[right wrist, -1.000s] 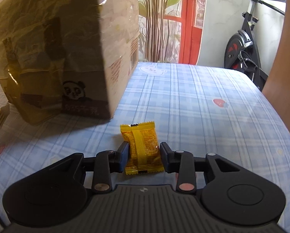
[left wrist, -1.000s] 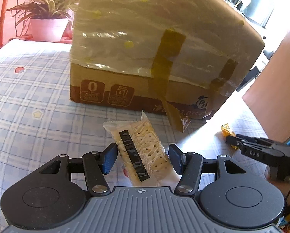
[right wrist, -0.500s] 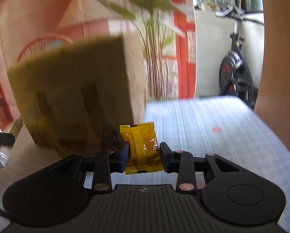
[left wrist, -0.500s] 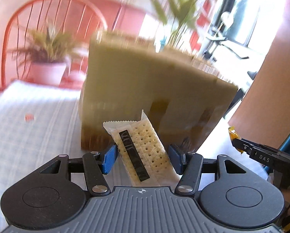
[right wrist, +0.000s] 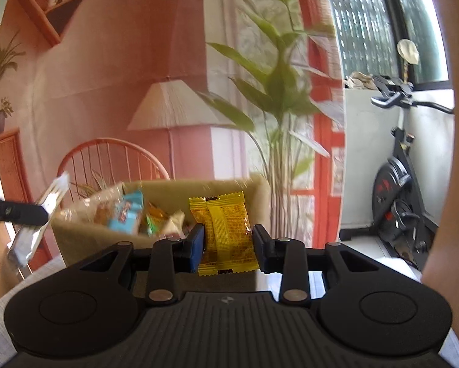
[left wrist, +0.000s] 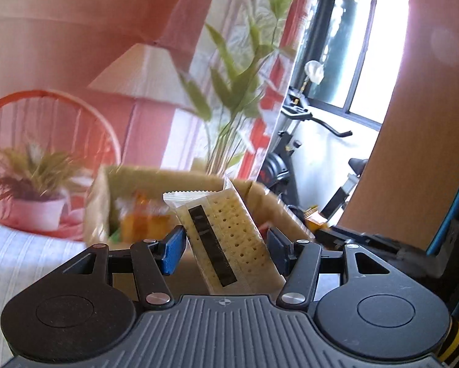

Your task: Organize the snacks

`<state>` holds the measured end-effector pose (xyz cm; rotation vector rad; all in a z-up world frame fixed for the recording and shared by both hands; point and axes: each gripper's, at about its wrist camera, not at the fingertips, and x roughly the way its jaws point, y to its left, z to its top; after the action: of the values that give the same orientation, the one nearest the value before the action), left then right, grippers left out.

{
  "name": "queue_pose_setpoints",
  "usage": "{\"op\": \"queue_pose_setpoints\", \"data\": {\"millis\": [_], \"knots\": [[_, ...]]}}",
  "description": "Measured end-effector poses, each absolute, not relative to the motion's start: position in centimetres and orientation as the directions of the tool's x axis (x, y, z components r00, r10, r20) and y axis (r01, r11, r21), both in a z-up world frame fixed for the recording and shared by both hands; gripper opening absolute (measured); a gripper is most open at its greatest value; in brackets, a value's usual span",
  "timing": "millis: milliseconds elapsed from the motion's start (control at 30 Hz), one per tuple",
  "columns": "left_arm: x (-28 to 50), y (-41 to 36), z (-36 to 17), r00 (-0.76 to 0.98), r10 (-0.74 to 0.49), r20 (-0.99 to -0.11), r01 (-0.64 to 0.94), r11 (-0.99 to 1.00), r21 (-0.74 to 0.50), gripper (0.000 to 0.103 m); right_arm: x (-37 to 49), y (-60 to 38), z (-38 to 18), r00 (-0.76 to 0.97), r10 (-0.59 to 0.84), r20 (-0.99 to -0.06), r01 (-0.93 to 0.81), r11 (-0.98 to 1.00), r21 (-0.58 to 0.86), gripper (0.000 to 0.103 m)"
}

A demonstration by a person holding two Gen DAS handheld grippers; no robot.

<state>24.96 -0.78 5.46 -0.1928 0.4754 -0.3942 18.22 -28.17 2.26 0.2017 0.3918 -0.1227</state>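
Left gripper [left wrist: 225, 247] clamped on cracker pack [left wrist: 226, 239], gripped by its long edges, pack tilted, lifted clear of table. Right gripper [right wrist: 228, 243] closed on yellow snack packet [right wrist: 225, 233], held upright by its sides. Both raised level with open cardboard box [right wrist: 168, 190] just ahead (top open, other snacks [right wrist: 128, 211] already inside, blurred). Held high probably to clear the box wall before dropping in

Both packets lifted off the table — box [right wrist: 165, 190] interior now visible.
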Motion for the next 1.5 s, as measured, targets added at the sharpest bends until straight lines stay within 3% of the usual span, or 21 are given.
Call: {"op": "queue_pose_setpoints", "data": {"millis": [133, 467, 833, 933, 1500], "knots": [[28.1, -1.6, 6.4, 0.799, -0.435, -0.415, 0.331, 0.894, -0.302, 0.061, 20.9, -28.1, 2.6, 0.901, -0.083, -0.425, 0.156, 0.978, 0.141, 0.036], [35.0, -4.4, 6.6, 0.794, -0.38, -0.475, 0.342, 0.925, -0.167, 0.061, 24.7, -28.4, 1.1, 0.888, -0.076, -0.454, 0.165, 0.973, 0.159, 0.036], [37.3, -6.5, 4.8, 0.792, -0.308, -0.527, 0.319, 0.945, -0.073, 0.062, 25.4, -28.6, -0.7, 0.888, -0.079, -0.453, 0.142, 0.984, 0.106, 0.038], [37.4, -6.7, 4.7, 0.799, -0.271, -0.537, 0.294, 0.955, -0.045, 0.069, 25.4, -28.6, -1.0, 0.885, -0.064, -0.461, 0.131, 0.985, 0.113, 0.039], [31.9, -3.5, 8.3, 0.845, -0.241, -0.478, 0.253, 0.967, -0.041, 0.091, 21.7, -28.1, 3.7, 0.903, -0.112, -0.416, 0.192, 0.969, 0.155, 0.085]]}}
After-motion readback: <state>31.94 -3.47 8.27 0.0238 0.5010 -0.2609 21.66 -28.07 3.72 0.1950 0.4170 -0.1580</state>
